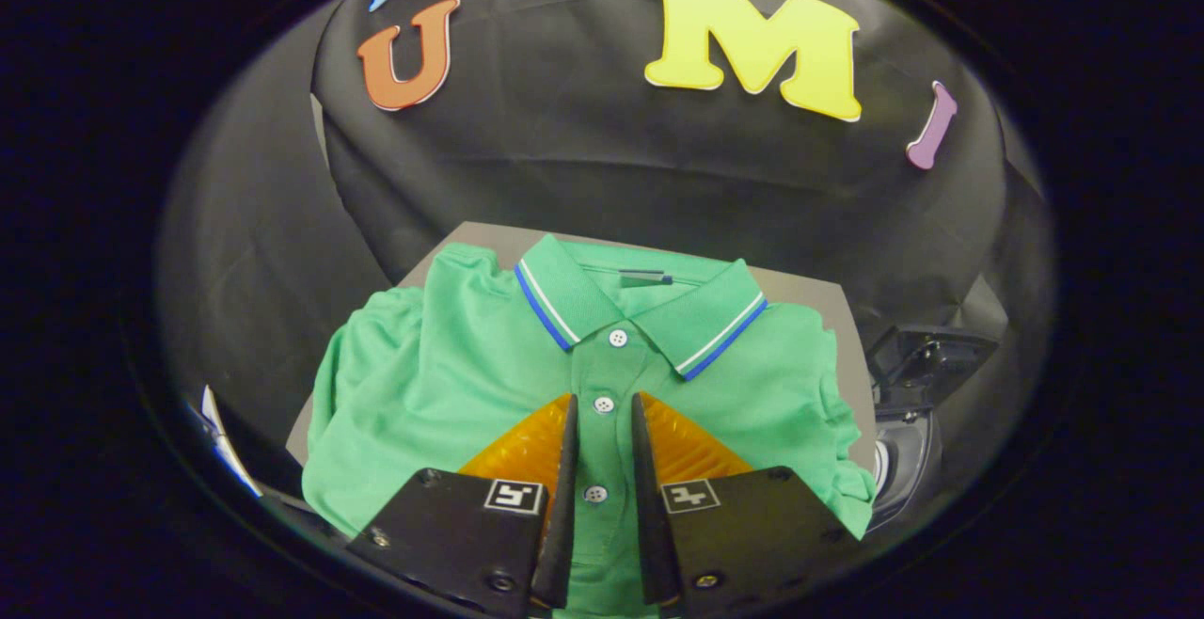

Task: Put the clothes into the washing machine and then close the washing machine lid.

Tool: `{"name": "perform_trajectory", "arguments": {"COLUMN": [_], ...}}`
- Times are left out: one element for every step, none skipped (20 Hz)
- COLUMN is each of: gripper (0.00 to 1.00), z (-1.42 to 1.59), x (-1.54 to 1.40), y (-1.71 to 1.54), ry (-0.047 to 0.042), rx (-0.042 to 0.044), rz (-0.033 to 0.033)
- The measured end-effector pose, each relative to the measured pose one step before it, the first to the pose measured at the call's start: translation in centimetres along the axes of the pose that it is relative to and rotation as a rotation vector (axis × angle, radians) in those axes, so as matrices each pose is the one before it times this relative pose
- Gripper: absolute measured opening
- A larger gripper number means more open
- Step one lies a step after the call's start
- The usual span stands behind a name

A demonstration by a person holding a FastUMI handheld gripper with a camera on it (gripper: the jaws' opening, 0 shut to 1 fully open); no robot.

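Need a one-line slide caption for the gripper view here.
Gripper hovers with fingers slightly apart over the button placket of a folded green polo shirt on a grey board.

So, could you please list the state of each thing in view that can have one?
Polo shirt: lying flat and folded on the grey board, collar up, top button fastened.
Gripper: open, over the shirt's placket, fingers either side of the button line, not gripping.
Washing machine: beside the board; the raised dark part looks like an open lid, hard to tell.
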State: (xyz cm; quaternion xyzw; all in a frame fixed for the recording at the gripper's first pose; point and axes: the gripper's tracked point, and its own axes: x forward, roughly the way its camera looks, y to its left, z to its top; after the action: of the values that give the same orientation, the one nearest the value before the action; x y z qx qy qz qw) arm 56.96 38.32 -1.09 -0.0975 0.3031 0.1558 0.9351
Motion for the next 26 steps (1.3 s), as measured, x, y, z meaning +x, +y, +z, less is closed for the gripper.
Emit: {"name": "perform_trajectory", "arguments": {"gripper": [0.26, 0.22, 0.15, 0.12, 0.10, 0.09, 0.08, 0.08, 0.07, 0.07, 0.07, 0.07, 0.07, 0.07, 0.07, 0.07, 0.07, 0.07, 0.07, 0.07, 0.07, 0.07, 0.07, 0.07, 0.07, 0.07], "z": [0.160, -0.111, 0.194, 0.060, 0.113, 0.015, 0.069, 0.001, 0.247, 0.086, 0.228, 0.239, 0.251, 0.339, 0.255, 0.523, 0.815, 0.483, 0.561, 0.504, 0.232, 0.458, 0.839, 0.797, 0.929, 0.912], "x": [-0.148, -0.072, 0.092, 0.043, -0.160, 0.016, -0.246, -0.154, -0.176, -0.314, -0.405, -0.441, -0.667, -0.713, -0.796, -0.983, -0.700, -1.043, -1.243, -1.550, -2.137, -1.856, -1.635, -1.742, -1.838, -1.880], "y": [-0.019, -0.225, -0.097, 0.034, 0.112, -0.066, -0.074, -0.067, -0.136, 0.033, 0.077, -0.107, -0.050, -0.090, 0.028, -0.089, 0.140, -0.035, 0.100, 0.031, 0.185, 0.126, -0.118, -0.140, -0.286, -0.348], "ry": [-0.01073, -0.00827, -0.01068, -0.00565, -0.00338, -0.00527, -0.00970, -0.00541, -0.01234, -0.01444, -0.01489, -0.01875, -0.01360, -0.01349, -0.02166, -0.01802, -0.02015, -0.02484, -0.02432, -0.02148, -0.02517, -0.02471, -0.02838, -0.03190, -0.02662, -0.03024], "rx": [0.00980, 0.00906, 0.02355, 0.01300, 0.00640, -0.00298, -0.01075, -0.01080, -0.00218, -0.00202, 0.00412, 0.00699, 0.00244, 0.00498, 0.00378, -0.00091, -0.00292, 0.00024, -0.00404, -0.00439, -0.00414, -0.00422, -0.00329, -0.00599, -0.00894, -0.00525], "rz": [0.01526, 0.01710, 0.01659, 0.01842, 0.01929, 0.01791, 0.01508, 0.01534, 0.01184, 0.01552, 0.02158, 0.01381, 0.01973, 0.01052, 0.01423, 0.00700, 0.01143, 0.00826, 0.01343, 0.00249, 0.00509, -0.00342, -0.00568, -0.00697, -0.01037, -0.01342]}}
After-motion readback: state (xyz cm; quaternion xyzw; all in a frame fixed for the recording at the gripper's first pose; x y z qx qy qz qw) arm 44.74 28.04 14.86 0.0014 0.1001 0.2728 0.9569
